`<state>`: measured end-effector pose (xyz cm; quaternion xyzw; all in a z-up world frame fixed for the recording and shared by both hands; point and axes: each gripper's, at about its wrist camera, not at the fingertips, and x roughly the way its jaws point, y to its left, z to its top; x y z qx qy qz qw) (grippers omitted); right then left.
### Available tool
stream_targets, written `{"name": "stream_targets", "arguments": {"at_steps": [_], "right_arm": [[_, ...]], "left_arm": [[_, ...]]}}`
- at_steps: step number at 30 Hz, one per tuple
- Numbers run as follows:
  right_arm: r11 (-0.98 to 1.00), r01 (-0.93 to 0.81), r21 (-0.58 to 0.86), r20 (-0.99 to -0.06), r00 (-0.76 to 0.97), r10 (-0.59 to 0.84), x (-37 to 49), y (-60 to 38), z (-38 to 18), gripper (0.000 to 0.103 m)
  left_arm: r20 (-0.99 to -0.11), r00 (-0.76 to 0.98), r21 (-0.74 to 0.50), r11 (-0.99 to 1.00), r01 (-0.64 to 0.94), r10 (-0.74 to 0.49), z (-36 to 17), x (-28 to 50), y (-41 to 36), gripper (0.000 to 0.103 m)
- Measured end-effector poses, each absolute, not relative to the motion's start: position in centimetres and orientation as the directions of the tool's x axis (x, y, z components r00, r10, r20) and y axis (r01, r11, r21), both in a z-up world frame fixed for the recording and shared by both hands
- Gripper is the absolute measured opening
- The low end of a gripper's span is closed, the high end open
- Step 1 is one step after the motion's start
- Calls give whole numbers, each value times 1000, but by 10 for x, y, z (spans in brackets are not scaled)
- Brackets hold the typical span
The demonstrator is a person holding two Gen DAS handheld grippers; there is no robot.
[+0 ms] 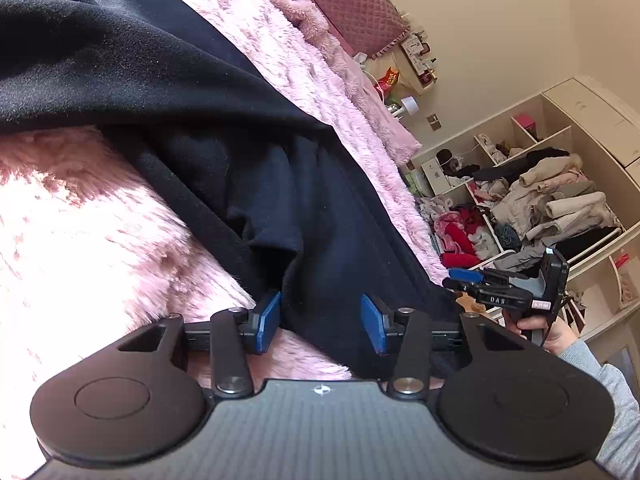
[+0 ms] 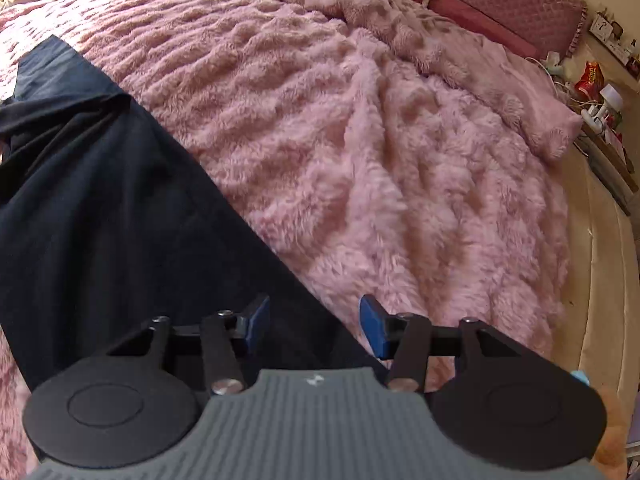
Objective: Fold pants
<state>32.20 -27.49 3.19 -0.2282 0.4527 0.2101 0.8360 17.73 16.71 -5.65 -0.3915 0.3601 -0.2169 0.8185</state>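
The left gripper (image 1: 320,322) holds its blue-padded jaws apart over a soft fold of the dark, matte pants (image 1: 180,92), cloth lying between the pads unpinched. The pants run toward 11 o'clock across the shaggy pink blanket (image 1: 72,216) on the bed. The right gripper (image 2: 316,326), tilted steeply down, has its jaws apart over the pants' straight edge. At 3 o'clock in the left view, a hand (image 1: 558,334) in a grey sleeve grips its handle.
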Motion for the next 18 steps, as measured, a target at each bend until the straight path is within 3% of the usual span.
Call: {"name": "stream_targets", "arguments": {"at_steps": [6, 8, 9, 13, 18], "right_arm": [[774, -596, -214, -874, 470, 120, 293, -298, 14, 45], [748, -604, -275, -858, 505, 93, 290, -297, 12, 13], [722, -615, -318, -848, 525, 74, 287, -296, 10, 2], [697, -623, -355, -822, 563, 85, 290, -291, 17, 0], [788, -489, -374, -720, 689, 86, 301, -299, 45, 0]], "left_arm": [[-445, 648, -740, 661, 122, -618, -53, 176, 155, 53], [-451, 650, -729, 673, 126, -611, -53, 175, 153, 53], [-452, 650, -727, 674, 128, -611, -53, 174, 153, 53], [-452, 648, -730, 672, 126, -613, -52, 173, 154, 53], [-456, 645, -728, 674, 127, -614, -53, 175, 154, 53]]}}
